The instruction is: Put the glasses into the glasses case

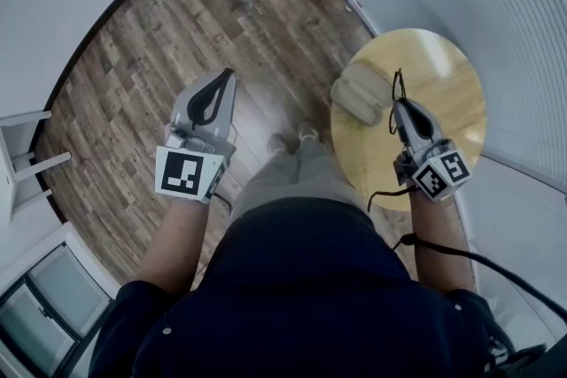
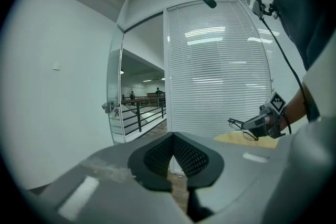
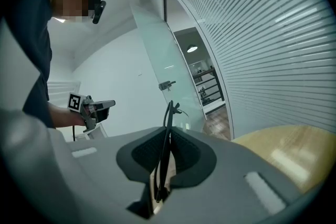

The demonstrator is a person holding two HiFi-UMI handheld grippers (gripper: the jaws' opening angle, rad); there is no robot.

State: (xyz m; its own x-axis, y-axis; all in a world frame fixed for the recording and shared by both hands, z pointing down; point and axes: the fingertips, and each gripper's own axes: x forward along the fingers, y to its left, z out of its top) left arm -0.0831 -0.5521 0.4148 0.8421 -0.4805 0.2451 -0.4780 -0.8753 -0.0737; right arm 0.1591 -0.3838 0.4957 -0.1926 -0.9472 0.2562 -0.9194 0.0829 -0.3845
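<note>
**Right gripper (image 3: 167,136).** The jaws are clamped on the thin black-framed glasses (image 3: 170,112). The frame stands edge-on between the pads, and one end projects past the tips. This grip probably keeps the lenses off the pads and leaves the projecting end free to enter the case first.

**Position.** In the head view the right gripper (image 1: 399,106) hangs above the round yellow wooden table (image 1: 461,71). The glasses (image 1: 395,88) are over the table's left part, just beside the pale beige, rounded glasses case (image 1: 358,97). The case lies at the table's left edge. The glasses are not yet in the case. Whether the case is open cannot be told from these views.

**Left gripper (image 2: 173,136).** The jaws are together at the tips, with nothing between them. In the head view the left gripper (image 1: 227,77) is well apart from the table, over the brown wood-plank floor (image 1: 133,57). It appears to be parked clear of the working side. If the case needs steadying, the left gripper would first have to cross to the table.
</note>
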